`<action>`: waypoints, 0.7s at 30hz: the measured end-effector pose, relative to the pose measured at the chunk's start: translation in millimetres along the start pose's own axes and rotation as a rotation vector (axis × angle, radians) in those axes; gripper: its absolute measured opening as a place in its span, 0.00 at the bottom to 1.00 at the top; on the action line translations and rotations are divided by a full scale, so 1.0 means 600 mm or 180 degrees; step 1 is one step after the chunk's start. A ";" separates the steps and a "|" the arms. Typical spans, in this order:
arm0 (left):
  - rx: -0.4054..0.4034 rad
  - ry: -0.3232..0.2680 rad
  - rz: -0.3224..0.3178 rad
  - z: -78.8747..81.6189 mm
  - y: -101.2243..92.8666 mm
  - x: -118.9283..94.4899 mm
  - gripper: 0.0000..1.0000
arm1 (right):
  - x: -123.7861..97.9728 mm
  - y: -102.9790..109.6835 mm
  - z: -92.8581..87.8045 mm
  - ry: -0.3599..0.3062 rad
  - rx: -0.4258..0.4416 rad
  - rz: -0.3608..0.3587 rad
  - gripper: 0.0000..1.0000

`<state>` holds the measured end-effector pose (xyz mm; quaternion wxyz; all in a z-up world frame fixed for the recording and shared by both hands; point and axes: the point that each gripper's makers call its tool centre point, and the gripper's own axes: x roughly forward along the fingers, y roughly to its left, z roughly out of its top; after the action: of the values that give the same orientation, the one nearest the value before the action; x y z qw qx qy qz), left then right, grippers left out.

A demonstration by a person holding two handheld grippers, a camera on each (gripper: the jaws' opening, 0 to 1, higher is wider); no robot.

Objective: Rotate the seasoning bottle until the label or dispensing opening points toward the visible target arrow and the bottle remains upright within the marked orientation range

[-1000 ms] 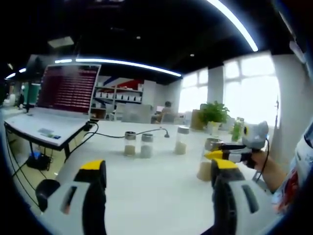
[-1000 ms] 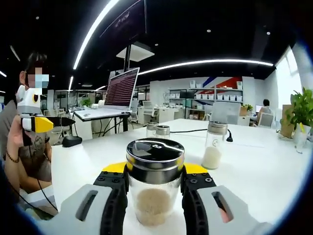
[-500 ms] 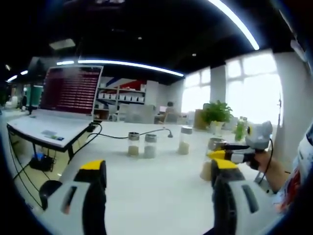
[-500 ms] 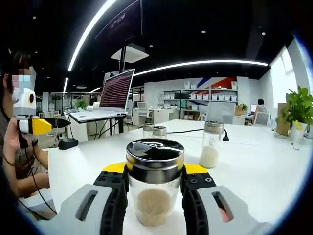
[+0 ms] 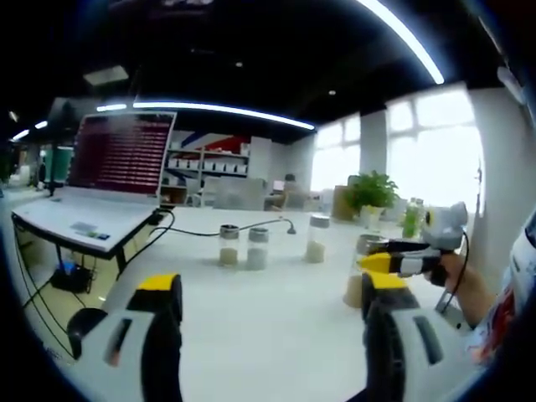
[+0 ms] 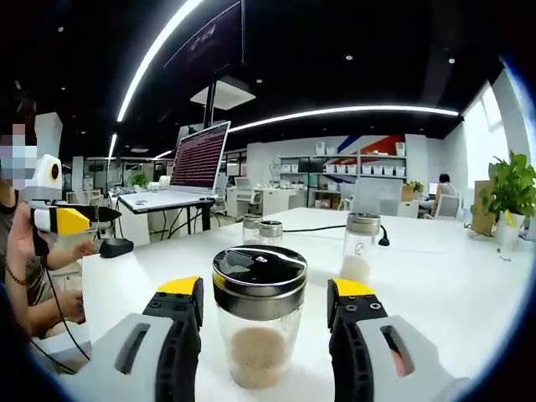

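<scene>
Right gripper view: seasoning bottle (image 6: pixel 259 322) between parted tongs (image 6: pixel 265 297)

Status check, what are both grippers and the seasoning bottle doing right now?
Right gripper open, jaws flanking the bottle, not touching. Bottle upright on the table. Left gripper open, holding nothing. No arrow mark seen.

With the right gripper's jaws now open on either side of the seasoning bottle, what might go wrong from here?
1. The right gripper flanks the seasoning bottle closely; pulling back askew could clip and tip it.
2. No target arrow is discernible on the white table, so its orientation cannot be confirmed.
3. The left gripper hangs open, too far to steady it.
</scene>
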<state>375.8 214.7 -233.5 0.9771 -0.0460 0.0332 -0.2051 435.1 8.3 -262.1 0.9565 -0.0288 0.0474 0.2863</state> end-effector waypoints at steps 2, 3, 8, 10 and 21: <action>0.0006 -0.0008 -0.0010 0.001 -0.001 0.000 0.94 | -0.002 0.004 -0.002 0.0039 -0.0020 0.0061 0.60; 0.0003 -0.0016 -0.0020 0.002 -0.002 0.000 0.94 | -0.003 0.006 0.000 0.0033 -0.0015 0.0081 0.60; 0.0008 -0.0005 -0.0019 0.001 -0.002 0.001 0.94 | -0.008 0.016 0.017 -0.0078 -0.0029 0.0307 0.63; 0.0007 -0.0009 -0.0012 0.001 -0.001 0.001 0.94 | -0.010 0.016 0.021 -0.0091 -0.0059 0.0413 0.64; 0.0000 -0.0020 0.0005 0.003 -0.001 0.001 0.94 | -0.016 0.018 0.033 -0.0219 -0.0155 0.1648 0.66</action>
<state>376.1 214.0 -231.7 0.9774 -0.0465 0.0301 -0.2041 422.8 13.5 -241.6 0.8514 -0.0290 0.0138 0.5235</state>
